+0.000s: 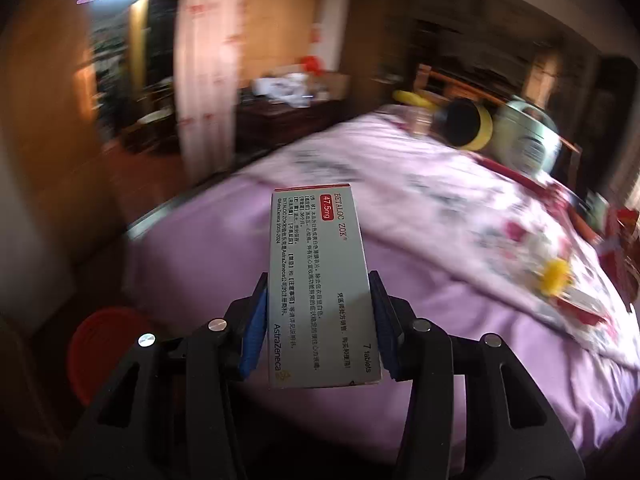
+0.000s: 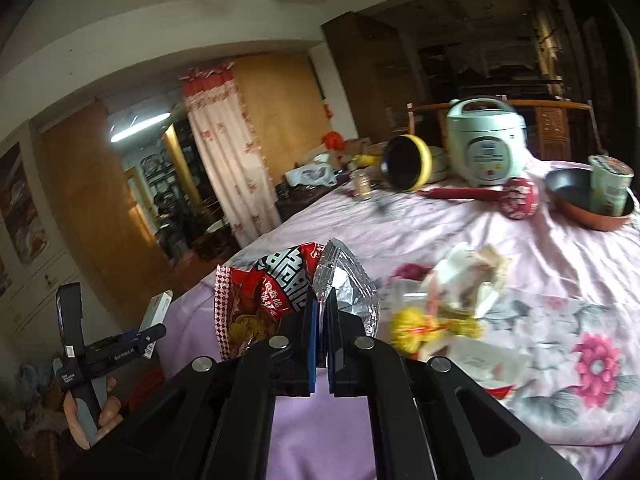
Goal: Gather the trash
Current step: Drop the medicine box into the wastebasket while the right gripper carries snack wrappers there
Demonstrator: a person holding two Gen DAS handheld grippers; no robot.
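Observation:
In the left wrist view my left gripper (image 1: 319, 280) is shut on a grey-white medicine box (image 1: 316, 264) with red and black print, held lengthwise above the pink cloth-covered table (image 1: 420, 280). In the right wrist view my right gripper (image 2: 320, 294) is shut on a red snack bag with a silver foil inside (image 2: 296, 292), lifted over the table's near edge. More trash lies to its right: a yellow wrapper (image 2: 412, 326), crumpled white paper (image 2: 468, 280) and a flat white packet (image 2: 476, 354). The left gripper with the box (image 2: 158, 308) shows at the far left, a hand below it.
At the back of the table (image 2: 400, 236) stand a rice cooker (image 2: 484, 144), a yellow-rimmed pan (image 2: 408, 162), a red ladle (image 2: 516, 198), a small jar (image 2: 362, 184) and a copper pan holding a cup (image 2: 592, 200). A red round object (image 1: 106, 344) sits low beside the table.

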